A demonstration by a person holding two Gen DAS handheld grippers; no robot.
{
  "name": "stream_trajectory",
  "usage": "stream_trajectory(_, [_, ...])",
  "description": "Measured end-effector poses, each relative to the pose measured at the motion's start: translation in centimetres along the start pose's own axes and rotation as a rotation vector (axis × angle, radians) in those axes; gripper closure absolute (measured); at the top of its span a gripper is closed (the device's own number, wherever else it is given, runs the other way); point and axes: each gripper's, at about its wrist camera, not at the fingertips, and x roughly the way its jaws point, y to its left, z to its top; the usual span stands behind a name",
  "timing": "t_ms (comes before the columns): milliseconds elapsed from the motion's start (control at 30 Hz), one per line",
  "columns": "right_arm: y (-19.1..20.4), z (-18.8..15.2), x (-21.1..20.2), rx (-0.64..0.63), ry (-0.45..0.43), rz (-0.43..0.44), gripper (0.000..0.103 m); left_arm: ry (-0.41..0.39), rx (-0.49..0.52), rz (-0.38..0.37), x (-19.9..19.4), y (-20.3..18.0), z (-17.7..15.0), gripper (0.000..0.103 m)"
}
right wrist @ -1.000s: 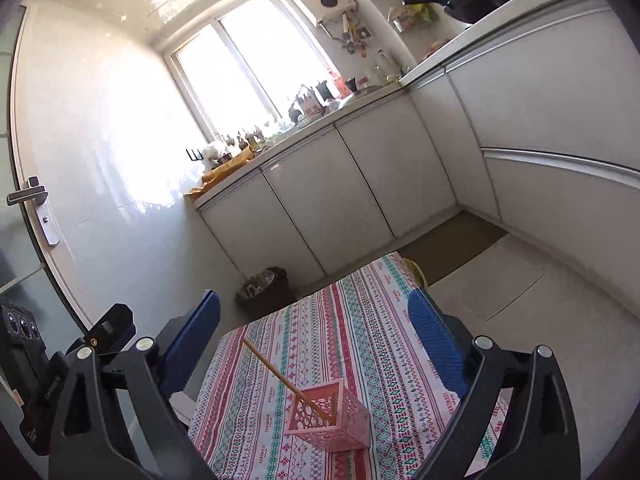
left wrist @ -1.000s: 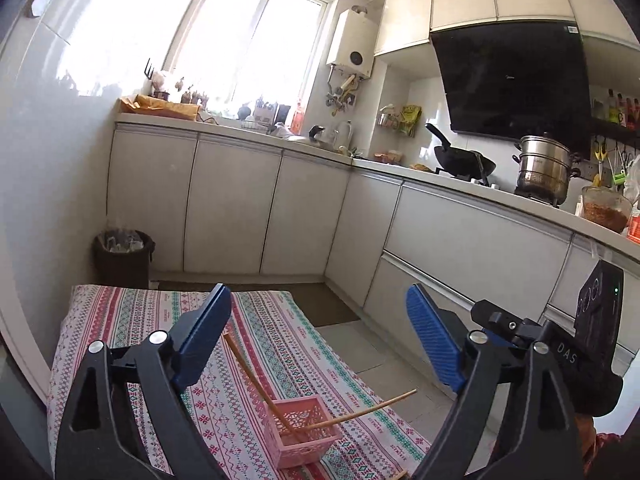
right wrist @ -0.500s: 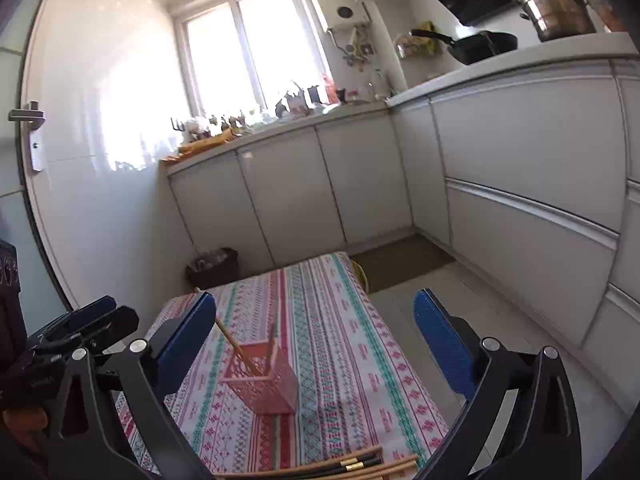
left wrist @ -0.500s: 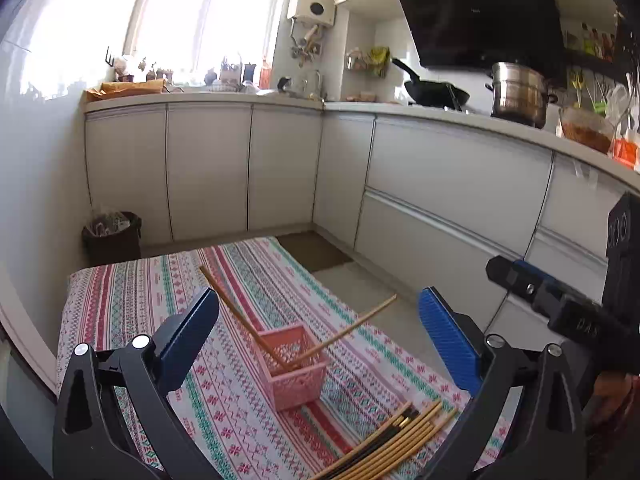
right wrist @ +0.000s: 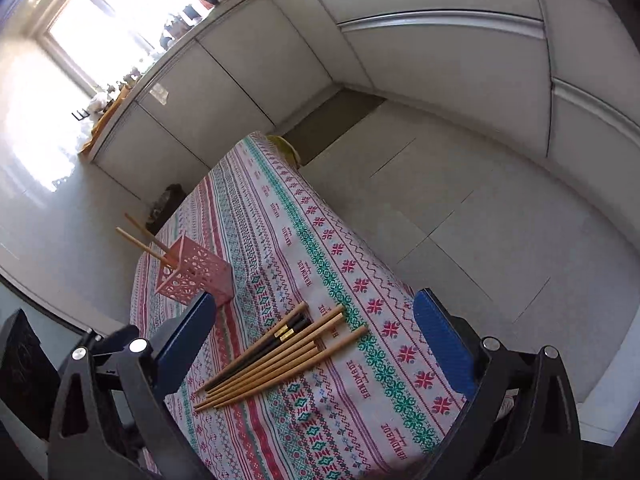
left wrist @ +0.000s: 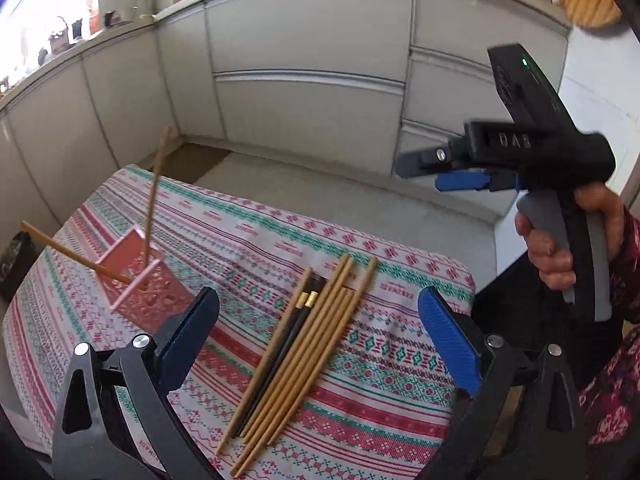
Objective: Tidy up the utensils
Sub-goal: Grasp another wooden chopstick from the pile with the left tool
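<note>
At the bottom of the left wrist view, the left gripper [left wrist: 318, 344] with its black frame and blue ribbed pads is hanging wide open above the table, gripping nothing. The right gripper [right wrist: 316, 344] is filling the bottom of its own view the same way, spread wide and empty; it is also showing at the upper right of the left wrist view, held in a person's right hand [left wrist: 568, 236], though its fingers there are too blurred to judge.

Between the pads of both tools, a loose bundle of chopsticks [left wrist: 298, 354] is lying flat on the tablecloth with red, green and white woven bands [left wrist: 384, 396]. The bundle is appearing to hold five or six light bamboo sticks and two black chopsticks with gold bands [right wrist: 280, 336], all side by side and touching; where they overlap, the exact count is hard to fix.

Farther back, at the middle left of both views, a pink perforated plastic square holder [right wrist: 196, 276] is standing on the cloth, well apart from the bundle. Two bamboo chopsticks [left wrist: 152, 200] are leaning in it, splaying out in different directions.

Beyond the table, grey-white kitchen cabinets [left wrist: 304, 64] are running along the top of the frame, and a bright window [right wrist: 120, 16] is glowing at the upper left of the right wrist view.
</note>
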Motion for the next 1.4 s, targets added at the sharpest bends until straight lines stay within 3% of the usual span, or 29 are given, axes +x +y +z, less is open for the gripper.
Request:
stream_trajectory(167, [-2.2,1.2,-0.6,0.122,-0.024,0.006,0.007,0.133,0.047,-0.131,4.6,-2.0,0.3,0.017])
stream_trajectory(367, [-4.5,1.9,-0.7,0.239,0.003,0.054,0.007,0.353,0.148,-0.253,11.3,-4.4,1.8,0.049])
stream_trajectory(600, [-6.3,2.3,-0.7,0.305,0.023,0.060,0.007,0.466,0.239,-0.234,16.7,-5.2,4.3,0.066])
stream_trajectory(800, [-8.1,2.7,-1.1,0.355,0.016,0.052,0.007,0.566,0.265,-0.214,19.8,-4.6,3.9,0.074])
stream_trajectory(933, [-8.8,2.6,-1.0,0.385,0.019,0.034,0.007,0.543,0.225,-0.242,19.8,-3.7,4.0,0.076])
stream_trajectory(1000, [-8.9,2.5,-0.8,0.388,0.026,0.023,0.007,0.518,0.240,-0.197,19.5,-3.8,3.7,0.083])
stream_trajectory(1033, [-9.0,2.5,-0.7,0.389,0.026,0.017,0.007,0.506,0.210,-0.177,19.1,-3.8,3.3,0.093])
stream_trajectory(1167, [-8.7,2.3,0.5,0.387,0.068,-0.033,0.007,0.424,0.079,-0.093,16.9,-2.9,2.0,0.097])
stream_trajectory(1300, [-5.1,0.8,4.2,0.232,0.234,-0.067,0.007,0.274,-0.131,-0.037,10.0,0.6,0.9,0.097])
stream_trajectory(1367, [-2.8,-0.6,6.3,0.175,0.325,-0.057,0.014,0.187,-0.227,-0.020,6.0,2.5,-0.1,0.097])
stream_trajectory(1400, [-1.9,-1.3,7.6,0.175,0.387,-0.041,0.025,0.143,-0.269,-0.005,4.0,3.4,-0.7,0.097])
